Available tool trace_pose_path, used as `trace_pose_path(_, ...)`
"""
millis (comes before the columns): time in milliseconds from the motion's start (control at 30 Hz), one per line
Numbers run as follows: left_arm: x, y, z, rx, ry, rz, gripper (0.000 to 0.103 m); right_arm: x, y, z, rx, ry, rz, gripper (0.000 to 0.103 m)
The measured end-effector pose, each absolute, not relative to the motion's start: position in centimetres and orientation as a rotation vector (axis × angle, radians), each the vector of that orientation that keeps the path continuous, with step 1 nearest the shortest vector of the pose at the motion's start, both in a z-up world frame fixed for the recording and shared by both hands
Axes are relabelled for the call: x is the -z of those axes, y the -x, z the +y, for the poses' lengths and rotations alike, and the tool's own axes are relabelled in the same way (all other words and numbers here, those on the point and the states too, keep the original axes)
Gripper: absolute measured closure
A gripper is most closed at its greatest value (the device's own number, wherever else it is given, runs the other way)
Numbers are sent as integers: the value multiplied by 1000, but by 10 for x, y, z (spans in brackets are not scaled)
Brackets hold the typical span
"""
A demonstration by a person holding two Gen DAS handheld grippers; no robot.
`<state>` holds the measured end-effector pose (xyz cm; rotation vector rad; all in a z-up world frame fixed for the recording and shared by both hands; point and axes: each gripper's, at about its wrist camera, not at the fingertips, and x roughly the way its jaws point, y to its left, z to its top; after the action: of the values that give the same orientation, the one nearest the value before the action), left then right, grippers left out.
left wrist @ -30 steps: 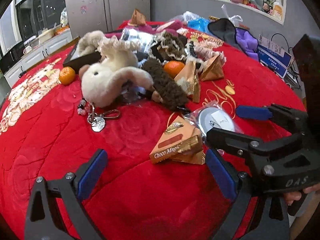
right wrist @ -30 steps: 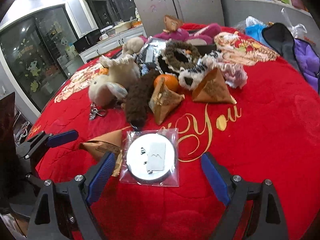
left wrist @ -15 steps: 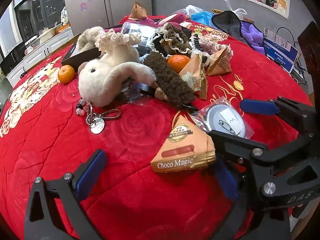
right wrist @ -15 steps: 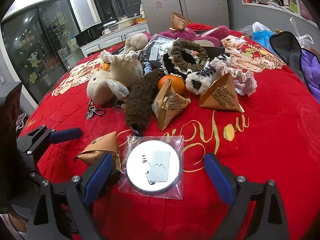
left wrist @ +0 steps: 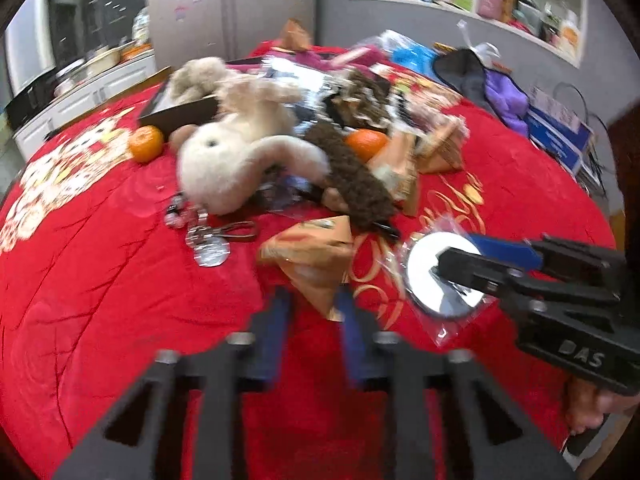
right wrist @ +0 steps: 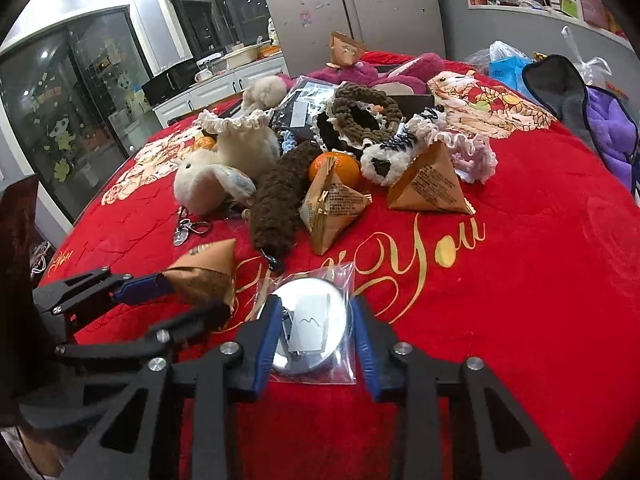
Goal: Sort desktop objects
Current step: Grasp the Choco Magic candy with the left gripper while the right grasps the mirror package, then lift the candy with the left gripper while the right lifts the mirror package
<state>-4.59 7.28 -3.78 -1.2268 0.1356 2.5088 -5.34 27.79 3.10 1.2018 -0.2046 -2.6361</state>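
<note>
A: Pyramid-shaped snack packet [left wrist: 316,268], tan foil with crimped edges, is caught by its near corner between the blue pads of the left claw [left wrist: 312,312], whose jaws have just been closing. It sits near the front edge of the tabletop [left wrist: 100,280], which is draped in plush red cloth.

B: And the round thing?

A: Flat shiny disc in a clear plastic bag [right wrist: 310,328], with a white paper slip on its face. The right claw [right wrist: 316,320] has just been closing too; its blue pads stand at either side of the disc, against the bag, so it is grasping the bagged disc. Both claws point steeply down at the cloth.

B: Can anything be read?

A: Gold script on the cloth ending in "You" [right wrist: 436,244]. Raised letters "DAS" on the right claw's black body, seen from the left camera. Fine print on two more pyramid packets [right wrist: 428,184], too small to read.

B: Behind those?

A: A fuzzy cream plush rabbit [left wrist: 240,164], a dark brown woolly piece [right wrist: 276,204], a mandarin [right wrist: 336,166], and a metal keyring [left wrist: 216,236] just beside the rabbit.
</note>
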Motion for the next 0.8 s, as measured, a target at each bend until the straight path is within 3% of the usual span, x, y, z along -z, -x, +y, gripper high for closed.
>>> trace_pose_path(100,37,47,66,-2506,1228,87,90,-36,50,279,2630,-1177,-235,84)
trace_pose_path(267,35,46,61,-2522,1217,65,90,-50,44,279,2598,-1115,-256,93)
trace_pose_path(800,27,34,43,-2578,1192,27,90,-56,29,252,2507,-1092,-144,94)
